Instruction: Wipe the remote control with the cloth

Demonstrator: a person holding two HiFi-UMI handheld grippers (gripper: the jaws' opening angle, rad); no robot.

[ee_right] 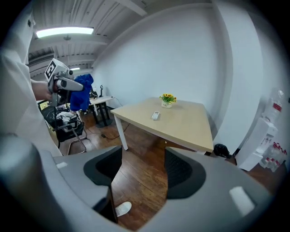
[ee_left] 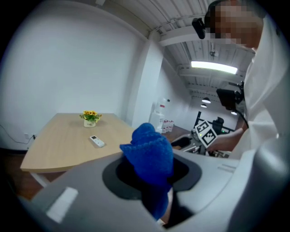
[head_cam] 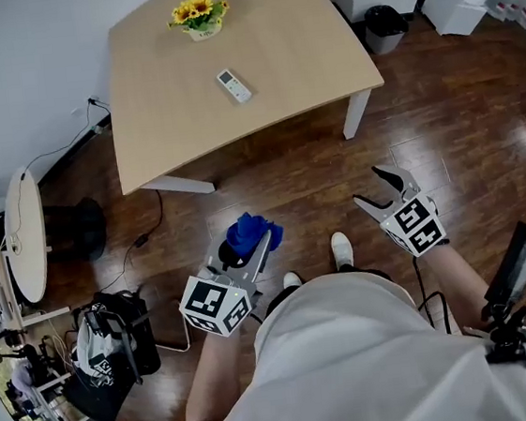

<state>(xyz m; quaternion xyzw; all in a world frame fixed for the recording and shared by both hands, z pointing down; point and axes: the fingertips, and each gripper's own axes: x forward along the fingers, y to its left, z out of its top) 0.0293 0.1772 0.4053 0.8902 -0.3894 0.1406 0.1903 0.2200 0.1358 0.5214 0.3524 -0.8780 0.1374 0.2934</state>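
**While the remote [head_cam: 234, 85] is lying far off, the cloth [head_cam: 249, 232] is waiting in the left gripper [head_cam: 255, 241]**

Because the person is standing on the floor [head_cam: 288, 178], well apart from the table [head_cam: 169, 131], the step in hand, I think, is getting to the remote. It is lying flat near the middle of the table, not far from the flowers [head_cam: 198, 16]. To do this well, the person should be keeping the left jaws tight so the cloth is not slipping out, and bringing its loose bunch down first onto the remote. The right gripper [head_cam: 377, 192] could be steadying one end, since a light remote is probably sliding easily. Both grippers are pointing forward and somewhat down in front of the body, side by side but apart. The left one is clamping the blue cloth. The right one is standing open, with nothing between its jaws.
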